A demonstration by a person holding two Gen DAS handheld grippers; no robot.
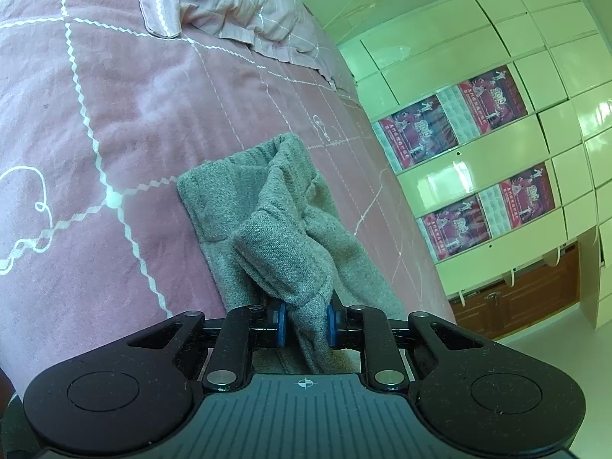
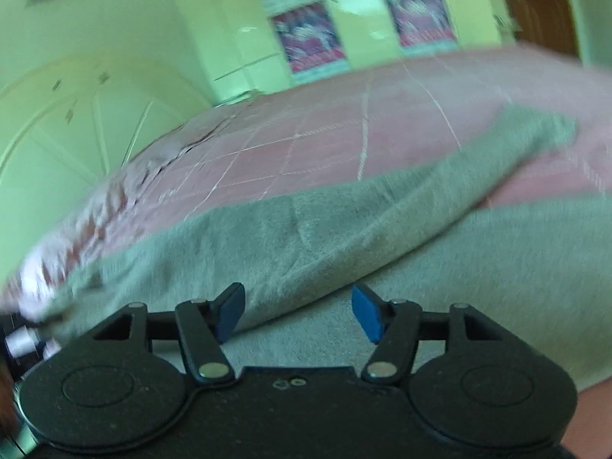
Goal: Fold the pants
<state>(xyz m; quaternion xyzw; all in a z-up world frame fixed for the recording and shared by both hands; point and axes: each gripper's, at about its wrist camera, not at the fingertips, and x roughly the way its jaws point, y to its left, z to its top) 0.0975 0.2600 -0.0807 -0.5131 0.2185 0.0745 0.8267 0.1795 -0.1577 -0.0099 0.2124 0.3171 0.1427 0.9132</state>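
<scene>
The grey knit pants [image 1: 275,225] lie bunched on the pink quilted bed [image 1: 76,134]. My left gripper [image 1: 306,323] is shut on a thick fold of the pants, which rises from between its blue pads [image 1: 281,323] and drapes away across the bed. In the blurred right wrist view the pants [image 2: 344,229] lie spread over the bed [image 2: 325,145], one folded layer on top of another. My right gripper [image 2: 298,311] is open just above the grey cloth, with the edge of the upper layer between its blue pads [image 2: 365,311] and nothing held.
A pale pink pillow [image 1: 237,7] lies at the head of the bed. White wardrobe doors with red posters [image 1: 459,122] stand beyond the bed's right edge, above a wooden floor strip [image 1: 516,298].
</scene>
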